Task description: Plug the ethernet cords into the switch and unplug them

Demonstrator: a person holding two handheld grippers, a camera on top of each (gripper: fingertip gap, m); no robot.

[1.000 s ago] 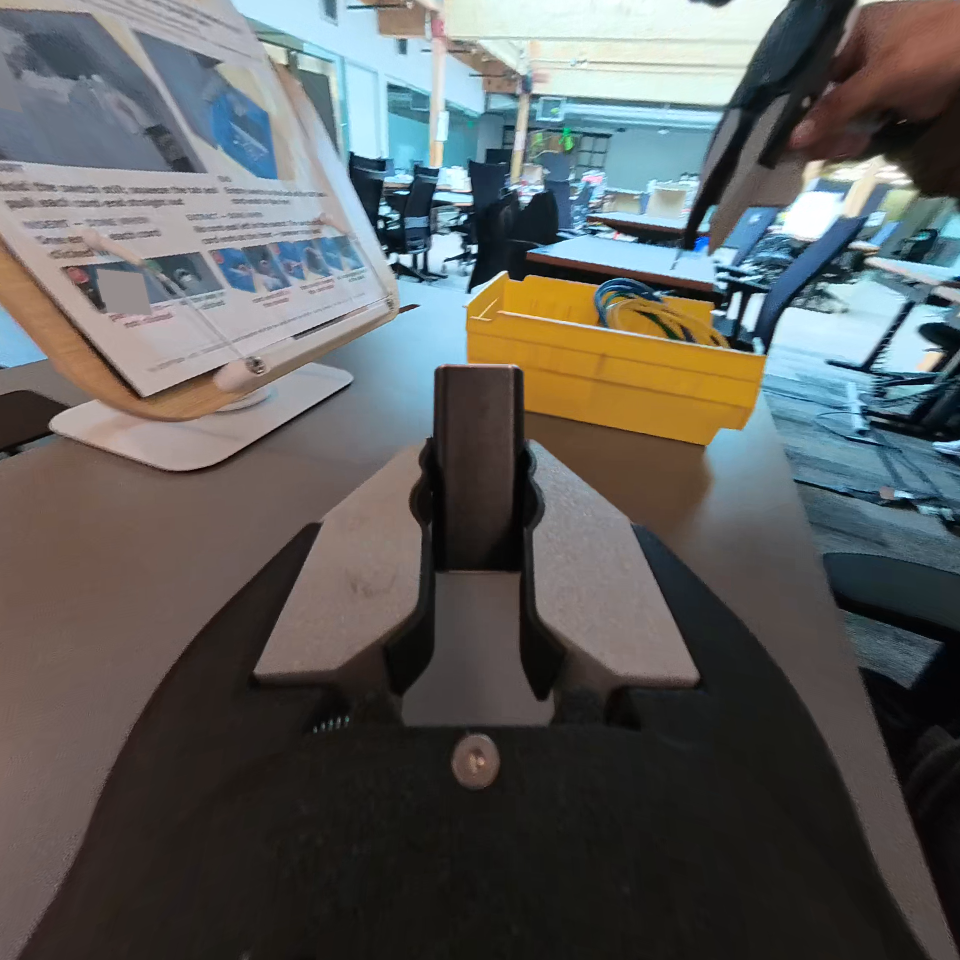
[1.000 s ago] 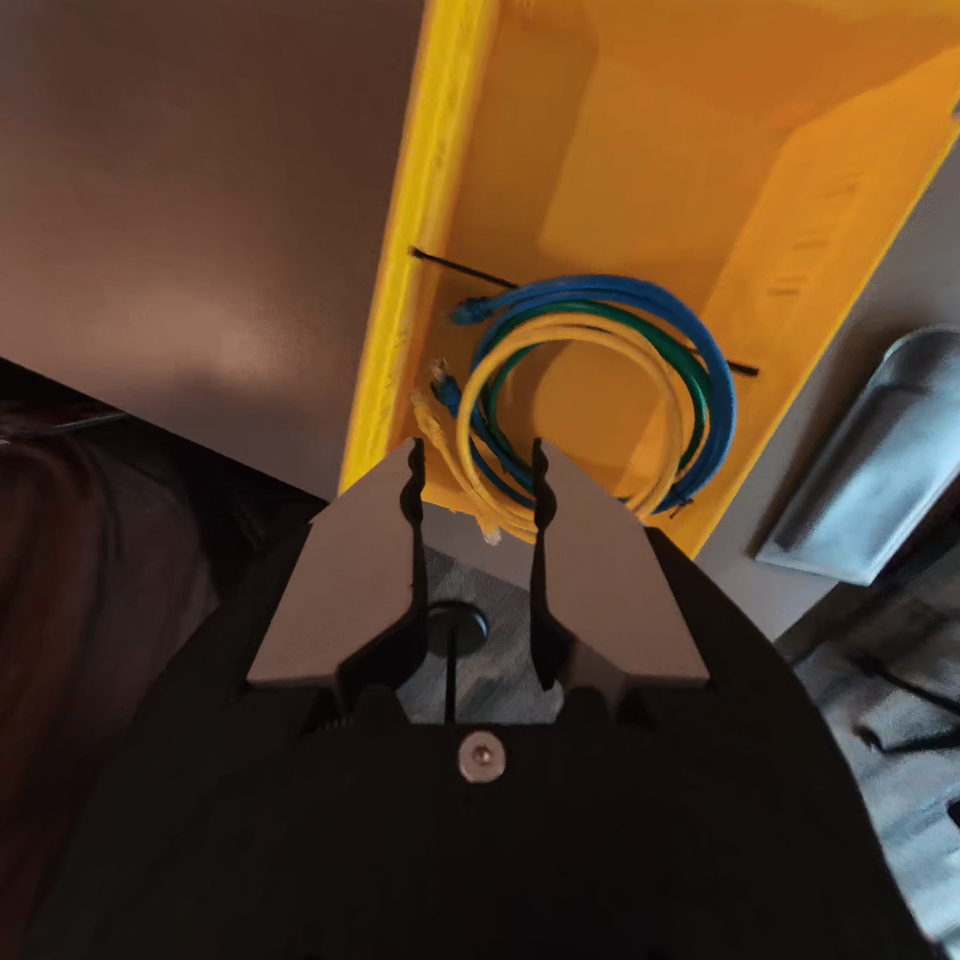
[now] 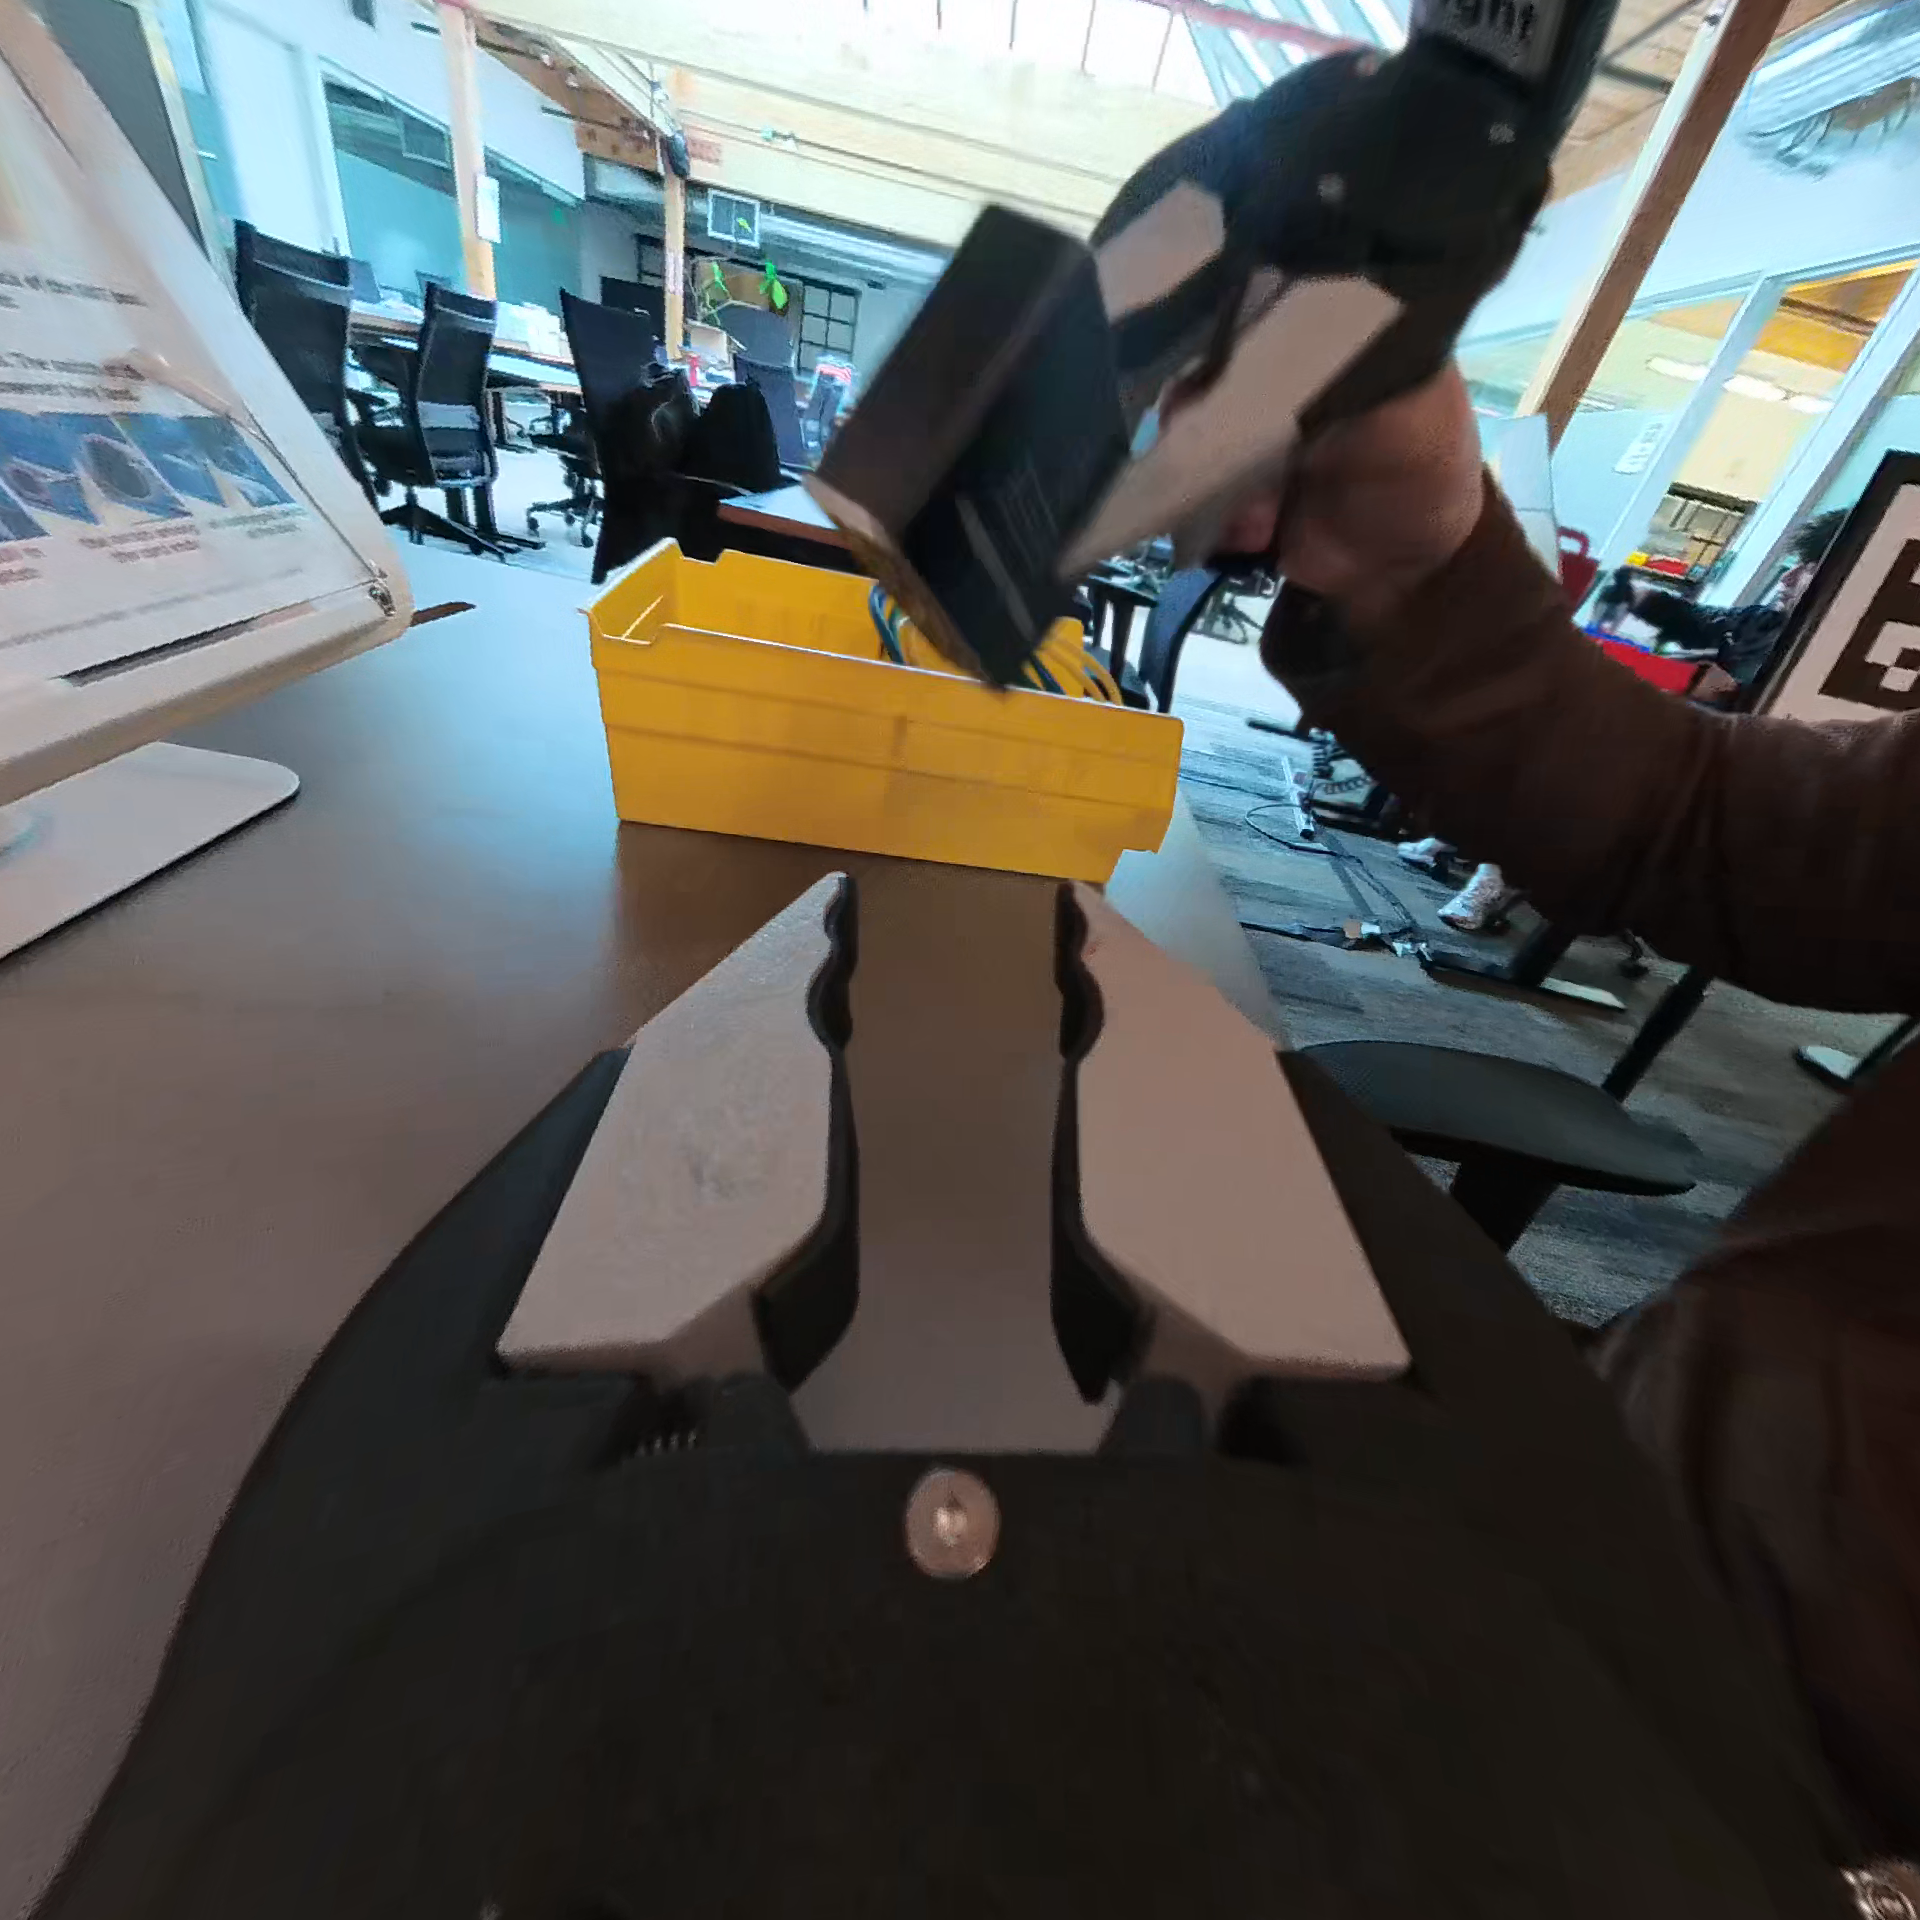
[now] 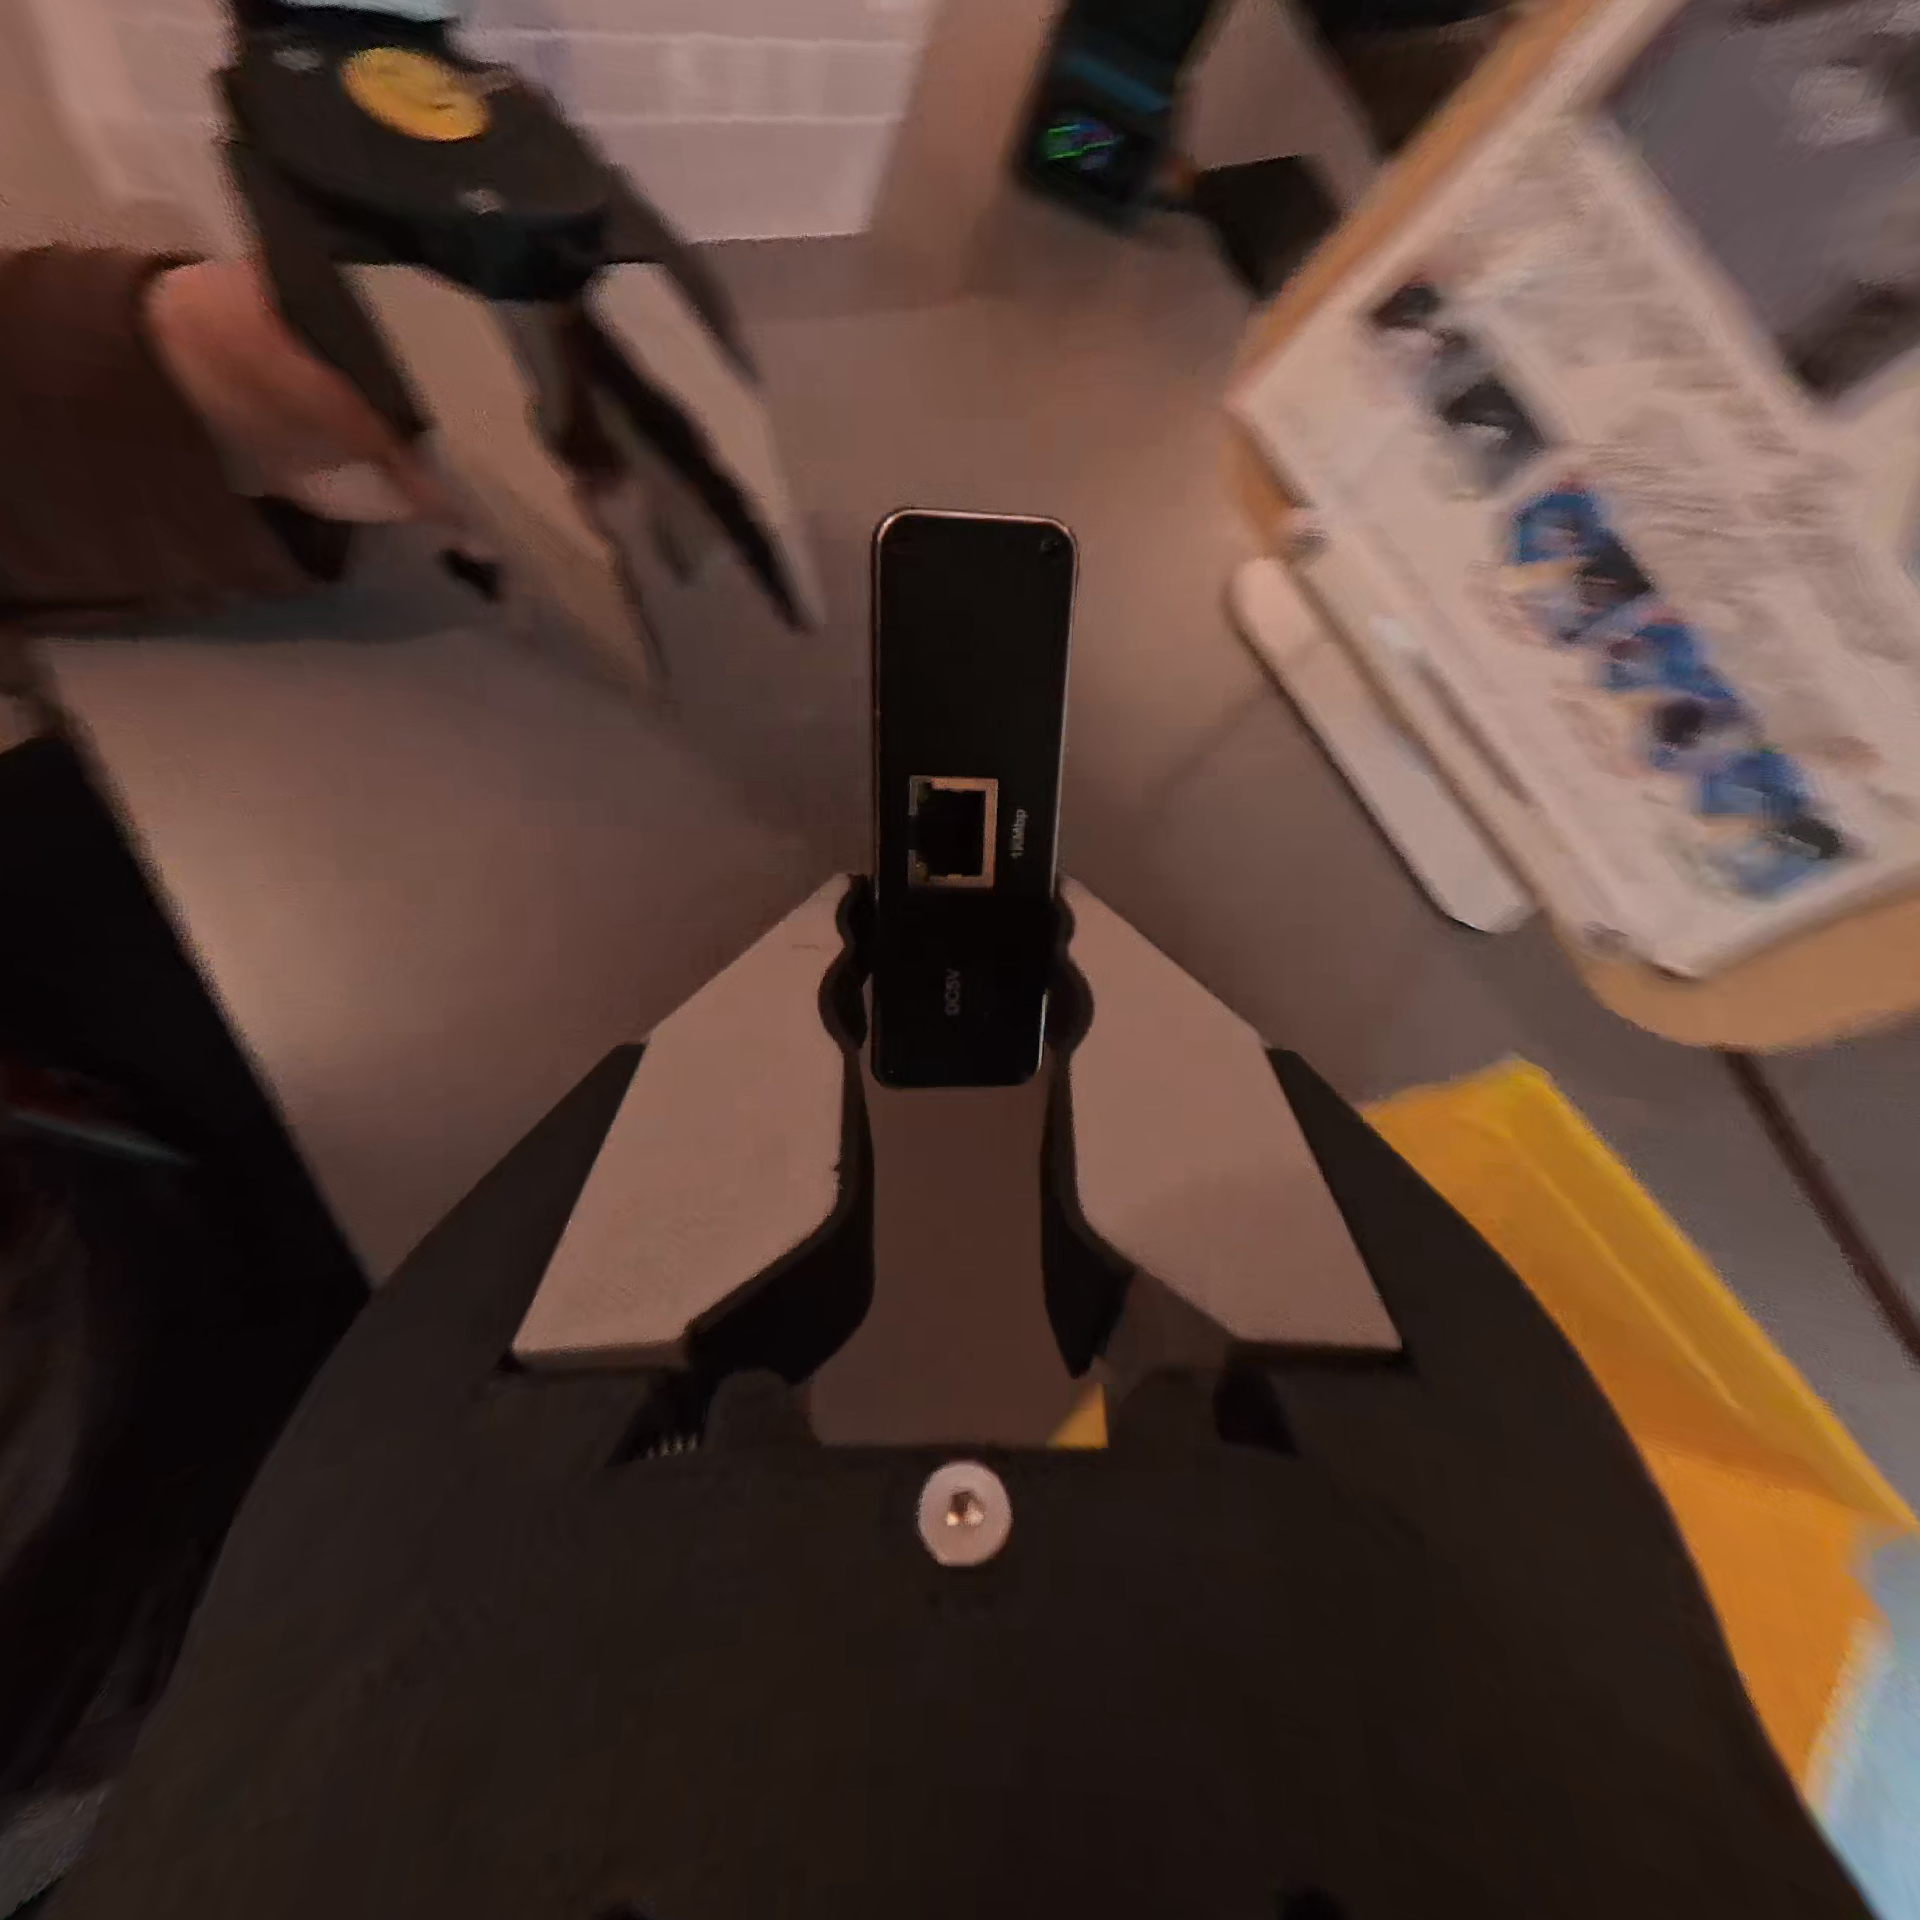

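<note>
A dark brown table [image 3: 416, 935] carries a yellow bin [image 3: 883, 769] near its far right edge, with coiled cords [image 3: 1081, 665] showing above the bin's rim. A white stand [image 3: 135, 810] with a printed sheet rests at the left.

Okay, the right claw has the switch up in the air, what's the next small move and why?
Probably lower the switch onto the bare table beside the yellow bin. The right claw is clamped on it in mid-air, the cords are in the bin, and the left claw is open and empty.
</note>
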